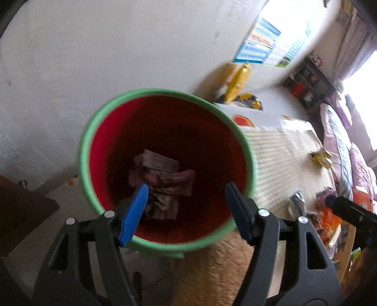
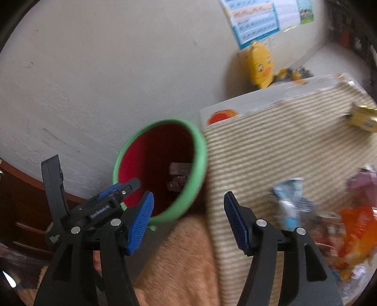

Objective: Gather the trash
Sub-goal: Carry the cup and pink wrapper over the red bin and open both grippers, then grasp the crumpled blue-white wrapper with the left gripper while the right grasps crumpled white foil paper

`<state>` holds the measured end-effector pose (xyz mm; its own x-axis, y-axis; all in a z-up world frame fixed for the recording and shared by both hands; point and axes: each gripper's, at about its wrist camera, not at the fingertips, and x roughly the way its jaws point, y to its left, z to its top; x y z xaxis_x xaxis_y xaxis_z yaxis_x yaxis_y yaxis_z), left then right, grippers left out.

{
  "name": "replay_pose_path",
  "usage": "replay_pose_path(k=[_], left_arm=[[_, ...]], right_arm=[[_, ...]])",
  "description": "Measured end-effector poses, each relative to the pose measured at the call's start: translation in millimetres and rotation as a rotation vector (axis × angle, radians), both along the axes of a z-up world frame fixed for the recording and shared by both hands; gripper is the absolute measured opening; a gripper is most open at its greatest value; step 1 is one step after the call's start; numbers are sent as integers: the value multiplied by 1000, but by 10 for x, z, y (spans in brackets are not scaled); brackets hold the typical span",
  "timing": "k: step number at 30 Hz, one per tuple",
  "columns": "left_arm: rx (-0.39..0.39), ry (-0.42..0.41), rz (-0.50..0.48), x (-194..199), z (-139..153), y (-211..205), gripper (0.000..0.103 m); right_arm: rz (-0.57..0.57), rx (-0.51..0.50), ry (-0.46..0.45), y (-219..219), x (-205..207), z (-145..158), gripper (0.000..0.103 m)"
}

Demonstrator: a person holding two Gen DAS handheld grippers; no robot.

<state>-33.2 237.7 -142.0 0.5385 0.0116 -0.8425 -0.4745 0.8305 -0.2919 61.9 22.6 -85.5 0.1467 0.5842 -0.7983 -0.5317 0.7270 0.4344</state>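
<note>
Hovering over the bin (image 1: 165, 169) w/ its green rim & red inside, the left gripper (image 1: 186, 207) is sitting w/ jaws spread wide, nothing btwn them. Crumpled wrappers (image 1: 162, 181) are lying at the bottom of the bin, pinkish/brown, piled together. In the right wrist view the same bin (image 2: 162, 169) is standing against the wall, just beside the edge of the striped cloth (image 2: 271, 146) covering the table. The right gripper (image 2: 187, 219) is also gaping wide, holding nothing, pointing at the cloth's near edge. More trash is lying on the cloth to the right: a silvery-blue wrapper (image 2: 288, 200), an orange wrapper (image 2: 358, 233) near it (both blurred), & a yellow wrapper (image 2: 362, 117) well apart, farther back. A yellow plush toy (image 2: 259, 66) is leaning on the wall behind the table, under a poster (image 2: 256, 21). Left gripper's body is showing at the lower left of the right wrist view, next to the bin.
</note>
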Motion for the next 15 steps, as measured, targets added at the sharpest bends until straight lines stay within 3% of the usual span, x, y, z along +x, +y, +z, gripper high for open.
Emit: replay_pose_path(k=[4,9,15], left_arm=[[-32,-18,-104,126,57,-423,65],[0,-18,-320,382,72,-1181,65],[-115,34,-401,720,-146,-1667,65]], right_arm=[[-101,-40,-78,-556,-51,83,64],[-257,-94,-94,-1288,-224,-16,64],[-429,-111,-34,-1988,-398,-260,64]])
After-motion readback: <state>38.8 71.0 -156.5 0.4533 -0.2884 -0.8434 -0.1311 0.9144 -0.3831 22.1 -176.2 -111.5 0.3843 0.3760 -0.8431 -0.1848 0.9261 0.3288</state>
